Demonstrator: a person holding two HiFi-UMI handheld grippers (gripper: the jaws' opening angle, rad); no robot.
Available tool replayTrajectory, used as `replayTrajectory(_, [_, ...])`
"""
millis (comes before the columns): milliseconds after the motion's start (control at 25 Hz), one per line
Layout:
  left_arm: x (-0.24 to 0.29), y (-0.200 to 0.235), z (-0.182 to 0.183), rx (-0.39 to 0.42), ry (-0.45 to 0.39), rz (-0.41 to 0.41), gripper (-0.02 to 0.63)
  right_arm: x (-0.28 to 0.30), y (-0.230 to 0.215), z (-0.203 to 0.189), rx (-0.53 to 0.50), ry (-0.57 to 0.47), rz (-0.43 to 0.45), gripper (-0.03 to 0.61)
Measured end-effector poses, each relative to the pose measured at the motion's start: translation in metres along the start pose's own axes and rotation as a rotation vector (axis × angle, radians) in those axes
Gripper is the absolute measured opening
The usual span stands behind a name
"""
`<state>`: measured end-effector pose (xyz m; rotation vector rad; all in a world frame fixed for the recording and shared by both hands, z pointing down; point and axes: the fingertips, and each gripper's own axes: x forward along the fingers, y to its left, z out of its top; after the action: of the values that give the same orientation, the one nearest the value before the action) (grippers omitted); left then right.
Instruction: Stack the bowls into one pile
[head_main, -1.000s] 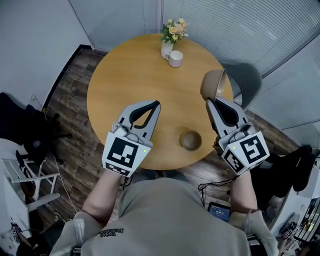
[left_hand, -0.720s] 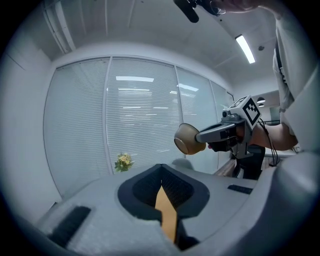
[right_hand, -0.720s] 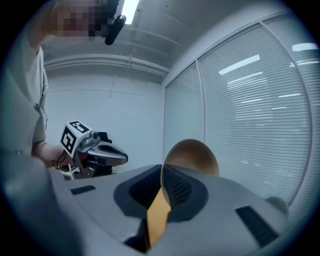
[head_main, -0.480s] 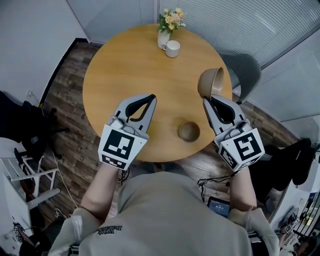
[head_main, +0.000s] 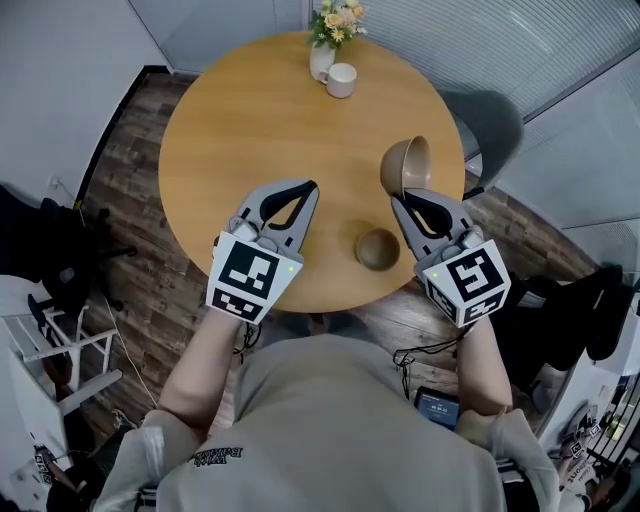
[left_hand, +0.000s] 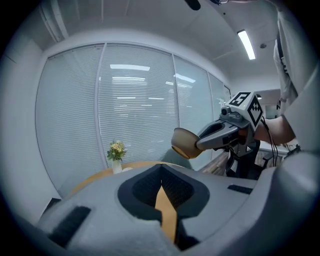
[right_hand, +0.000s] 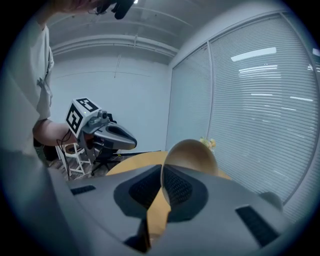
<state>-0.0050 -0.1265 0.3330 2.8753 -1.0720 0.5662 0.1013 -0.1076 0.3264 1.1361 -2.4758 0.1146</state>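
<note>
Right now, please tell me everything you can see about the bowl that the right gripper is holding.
The bowl is plain tan-brown, smooth and matte, with no pattern. It is tipped onto its side, its rim pinched between the jaws of the right gripper. It hangs in the air over the round wooden table, touching only the gripper.

The round wooden tabletop (head_main: 270, 130) carries three things. At 12 o'clock, near the far edge, a white vase (head_main: 320, 62) of flowers stands upright. Just beside it, toward 1 o'clock, sits a white mug (head_main: 341, 80). At 5 o'clock, near the rim, a brown bowl (head_main: 377, 249) rests alone.
</note>
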Motion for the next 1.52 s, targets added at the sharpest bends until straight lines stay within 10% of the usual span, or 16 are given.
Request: replayTrajectory(1520, [0.093, -0.099, -0.204, -0.182, 0.416, -0.311, 0.021, 0.036, 0.072, -0.275, 0.291, 0.598, 0.289, 0.035])
